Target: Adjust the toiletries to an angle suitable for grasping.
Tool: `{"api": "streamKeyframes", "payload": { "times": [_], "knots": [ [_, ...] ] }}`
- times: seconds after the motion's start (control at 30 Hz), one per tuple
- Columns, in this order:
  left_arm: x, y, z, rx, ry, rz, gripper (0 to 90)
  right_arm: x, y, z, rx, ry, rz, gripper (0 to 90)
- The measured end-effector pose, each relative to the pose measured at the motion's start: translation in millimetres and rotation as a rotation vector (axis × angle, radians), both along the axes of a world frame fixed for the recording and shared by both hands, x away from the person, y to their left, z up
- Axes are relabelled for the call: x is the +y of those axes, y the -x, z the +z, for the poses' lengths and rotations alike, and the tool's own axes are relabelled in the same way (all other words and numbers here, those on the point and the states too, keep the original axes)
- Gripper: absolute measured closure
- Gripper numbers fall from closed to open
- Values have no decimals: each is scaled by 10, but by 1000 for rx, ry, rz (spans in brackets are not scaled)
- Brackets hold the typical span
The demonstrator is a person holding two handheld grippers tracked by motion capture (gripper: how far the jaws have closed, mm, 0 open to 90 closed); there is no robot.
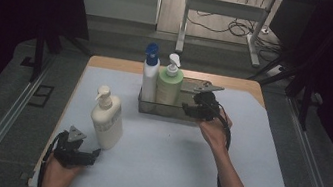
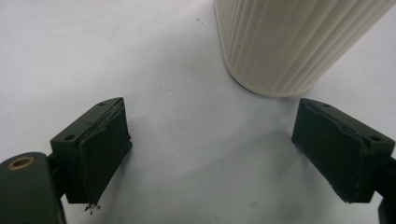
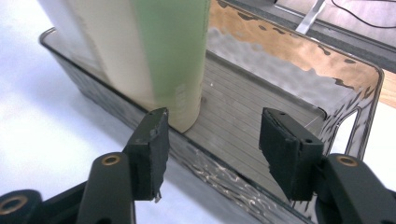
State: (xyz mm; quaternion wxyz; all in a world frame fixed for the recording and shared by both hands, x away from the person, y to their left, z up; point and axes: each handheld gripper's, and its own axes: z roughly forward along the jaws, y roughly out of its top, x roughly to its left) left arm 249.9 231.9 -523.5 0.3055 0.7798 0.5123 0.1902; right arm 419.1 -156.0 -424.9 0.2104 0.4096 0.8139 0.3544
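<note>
While the green bottle (image 3: 173, 56) stands upright inside the clear tray (image 3: 299, 60), beside the white bottle with the blue pump (image 1: 150, 73), your right tongs (image 3: 212, 154) hang parted just before it with nothing between the pads. Your left tongs (image 2: 210, 149) rest wide open on the surface (image 1: 168, 164), empty, with the cream ribbed bottle (image 2: 289, 42) standing just ahead of them.

Lab-like recording space, desk (image 1: 263, 169) under a pale sheet at centre, dark curtains at both sides, metal rails (image 1: 3, 123) along the floor, loose cables (image 1: 235, 28) at upper right
</note>
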Motion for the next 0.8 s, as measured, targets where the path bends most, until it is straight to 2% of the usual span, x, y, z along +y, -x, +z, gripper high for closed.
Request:
{"api": "streamKeyframes", "payload": {
  "times": [0.17,0.33,0.6,0.8],
  "knots": [
    [0,0,0,0,0,0,108,-41,77,18,2,10,28,350],
    [0,0,0,0,0,0,108,-101,153,36,4,-4,46,309],
    [-1,0,0,0,1,1,109,-180,295,49,7,-7,61,168],
    [-1,0,-1,-1,1,1,109,-265,402,44,-2,2,57,139]
  ]
}}
